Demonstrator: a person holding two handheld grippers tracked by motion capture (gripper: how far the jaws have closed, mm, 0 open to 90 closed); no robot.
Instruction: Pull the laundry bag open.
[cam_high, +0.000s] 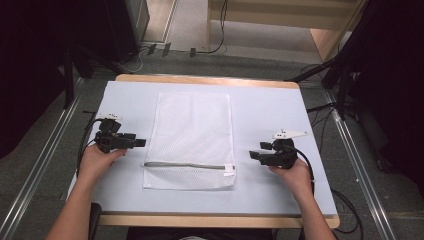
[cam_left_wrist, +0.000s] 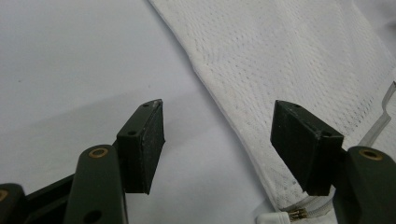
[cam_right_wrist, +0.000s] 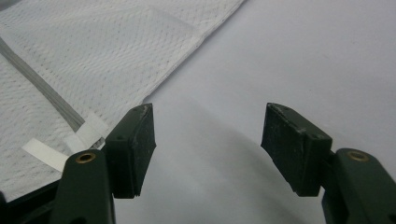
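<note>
A white mesh laundry bag lies flat in the middle of the pale table, its grey zipper running across near the front end. My left gripper sits just left of the bag, jaws pointing toward it. In the left gripper view the bag's edge passes between the open jaws, nothing pinched. My right gripper rests right of the bag near the zipper's end. Its jaws stand wide apart over bare table, with the bag's corner and white zipper tab to their left.
The table's wooden rim shows at front and back. Metal rails run along the floor on both sides, and cables trail from the grippers. Dark stands and a wooden cabinet stand beyond the far edge.
</note>
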